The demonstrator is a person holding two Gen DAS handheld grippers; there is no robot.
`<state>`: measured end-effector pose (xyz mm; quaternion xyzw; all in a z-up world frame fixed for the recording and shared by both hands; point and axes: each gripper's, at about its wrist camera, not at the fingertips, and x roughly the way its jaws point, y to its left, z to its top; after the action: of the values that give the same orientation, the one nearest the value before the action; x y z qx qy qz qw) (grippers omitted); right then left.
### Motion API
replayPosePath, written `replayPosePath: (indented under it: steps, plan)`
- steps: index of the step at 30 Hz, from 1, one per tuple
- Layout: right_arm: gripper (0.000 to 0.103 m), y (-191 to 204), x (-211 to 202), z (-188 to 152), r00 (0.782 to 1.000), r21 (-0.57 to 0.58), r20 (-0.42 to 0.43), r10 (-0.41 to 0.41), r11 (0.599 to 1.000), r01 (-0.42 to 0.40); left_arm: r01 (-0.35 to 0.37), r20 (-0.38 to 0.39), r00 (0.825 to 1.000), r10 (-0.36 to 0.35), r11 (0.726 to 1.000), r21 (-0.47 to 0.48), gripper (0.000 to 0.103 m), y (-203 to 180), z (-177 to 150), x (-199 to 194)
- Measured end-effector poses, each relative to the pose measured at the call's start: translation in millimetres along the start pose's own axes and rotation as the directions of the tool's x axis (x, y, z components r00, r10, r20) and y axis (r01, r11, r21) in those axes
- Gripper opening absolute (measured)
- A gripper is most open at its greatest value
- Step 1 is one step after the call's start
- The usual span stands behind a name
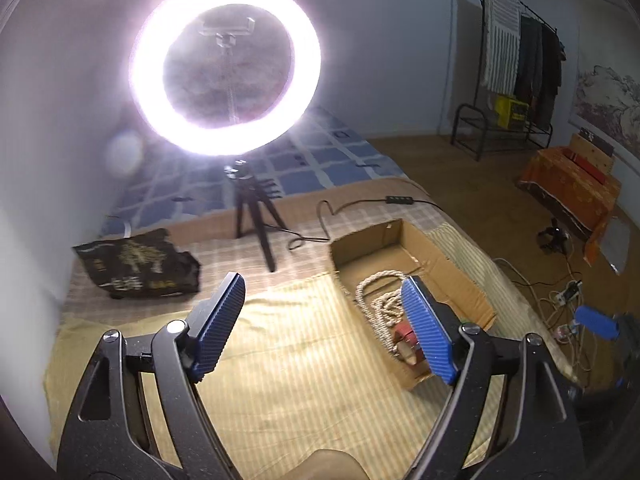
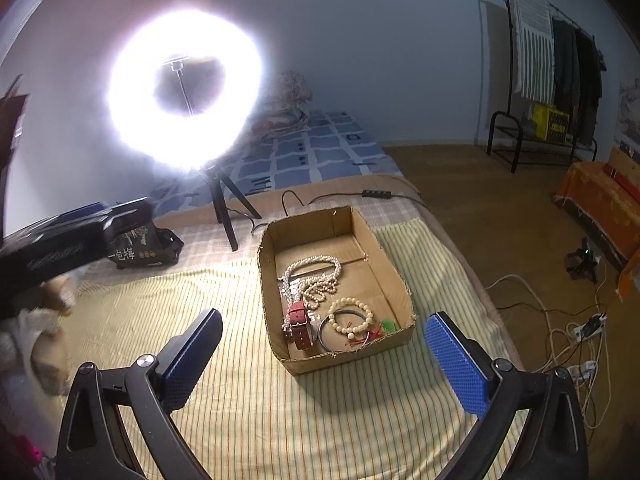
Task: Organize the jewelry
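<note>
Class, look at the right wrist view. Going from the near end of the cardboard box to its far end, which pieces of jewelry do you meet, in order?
Silver bangle → cream bead bracelet → pearl necklace. The box is bare at its far end.

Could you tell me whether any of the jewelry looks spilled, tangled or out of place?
Nothing has spilled: all the jewelry sits inside the cardboard box. It is heaped, though: the pearl necklace lies bunched in loops with the red-strapped watch at its near end, and the cream bead bracelet overlaps a metal bangle.
</note>
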<state>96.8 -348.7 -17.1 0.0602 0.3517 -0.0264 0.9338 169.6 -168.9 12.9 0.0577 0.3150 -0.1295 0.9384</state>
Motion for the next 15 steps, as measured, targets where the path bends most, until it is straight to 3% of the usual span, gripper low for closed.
replayPosePath:
  steps: [12,15]
  plan:
    - [0.103,10,-23,-7,0.997,-0.029,0.065,-0.031,0.999,0.033,-0.037,0.064,0.997,0.036,0.999,0.011,0.085,17,-46,-63]
    - [0.103,12,-27,-10,0.996,-0.037,0.081,-0.037,0.998,0.040,-0.022,0.069,0.997,0.021,1.000,0.012,0.094,18,-56,-76]
